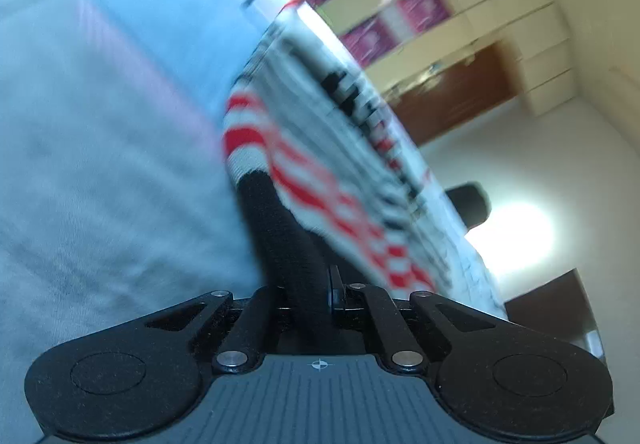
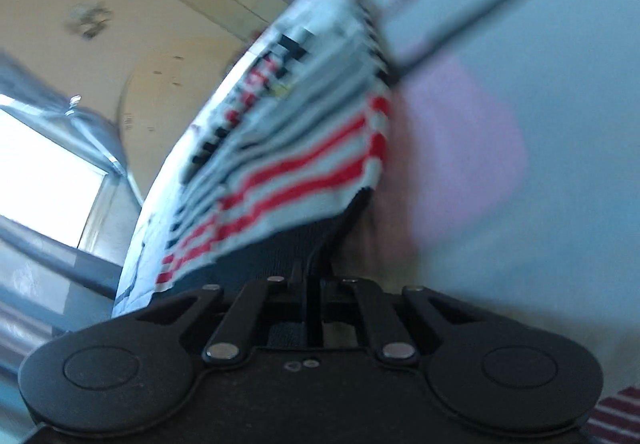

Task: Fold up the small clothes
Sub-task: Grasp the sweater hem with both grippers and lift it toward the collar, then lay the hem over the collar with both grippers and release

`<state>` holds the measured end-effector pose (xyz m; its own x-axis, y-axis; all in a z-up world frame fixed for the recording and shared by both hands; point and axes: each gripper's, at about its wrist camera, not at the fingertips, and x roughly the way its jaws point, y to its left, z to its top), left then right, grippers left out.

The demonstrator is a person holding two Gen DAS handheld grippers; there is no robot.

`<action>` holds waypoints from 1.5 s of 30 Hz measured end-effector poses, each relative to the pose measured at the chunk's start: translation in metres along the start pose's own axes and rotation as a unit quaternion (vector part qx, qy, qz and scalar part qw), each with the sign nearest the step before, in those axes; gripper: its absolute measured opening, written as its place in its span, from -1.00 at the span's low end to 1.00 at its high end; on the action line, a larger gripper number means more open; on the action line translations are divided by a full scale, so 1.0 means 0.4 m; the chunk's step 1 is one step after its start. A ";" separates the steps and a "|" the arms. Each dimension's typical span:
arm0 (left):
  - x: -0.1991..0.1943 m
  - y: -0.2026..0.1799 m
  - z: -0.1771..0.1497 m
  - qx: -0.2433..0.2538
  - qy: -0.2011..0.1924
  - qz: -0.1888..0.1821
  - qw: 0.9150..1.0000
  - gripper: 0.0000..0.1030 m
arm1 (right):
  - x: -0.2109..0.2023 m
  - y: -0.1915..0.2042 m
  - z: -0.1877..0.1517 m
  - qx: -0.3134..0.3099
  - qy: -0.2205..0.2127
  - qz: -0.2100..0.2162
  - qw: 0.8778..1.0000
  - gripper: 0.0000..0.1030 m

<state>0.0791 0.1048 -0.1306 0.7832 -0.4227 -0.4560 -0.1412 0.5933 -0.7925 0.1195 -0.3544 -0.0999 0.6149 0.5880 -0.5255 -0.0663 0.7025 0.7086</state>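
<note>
The striped garment (image 1: 320, 147), a knit of red, white, grey and black bands with a dark hem, lay at the edge of the pale cloth-covered worktop (image 1: 100, 163). The left gripper (image 1: 280, 211) was clenched on one dark corner; the right gripper (image 2: 320, 244) was clenched on another. Behind stood blurred cream shelving (image 1: 480, 3) holding magenta boxes (image 1: 424, 3).

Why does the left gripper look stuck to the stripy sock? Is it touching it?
Touching. In the left wrist view, the left gripper has its jaws closed on the black end of the red-and-white striped sock, with no gap showing.
</note>
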 end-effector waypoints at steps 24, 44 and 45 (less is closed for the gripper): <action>0.022 -0.183 0.220 0.061 -0.100 -0.013 0.993 -0.93 | -0.015 0.119 0.241 -0.123 -0.098 0.002 0.988 -0.89; 0.455 -0.256 0.691 0.121 -0.020 -0.011 0.992 -0.93 | 0.328 0.150 0.674 -0.106 -0.126 -0.052 0.985 -0.89; 0.480 -0.249 0.702 0.119 -0.016 -0.007 0.993 -0.93 | 0.351 0.134 0.686 -0.097 -0.120 -0.054 0.987 -0.89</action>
<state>0.4134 0.1568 -0.0254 0.8032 -0.4127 -0.4296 0.0140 0.7340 -0.6790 0.4180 -0.3440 -0.0063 0.7938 0.4094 -0.4498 -0.1242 0.8331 0.5390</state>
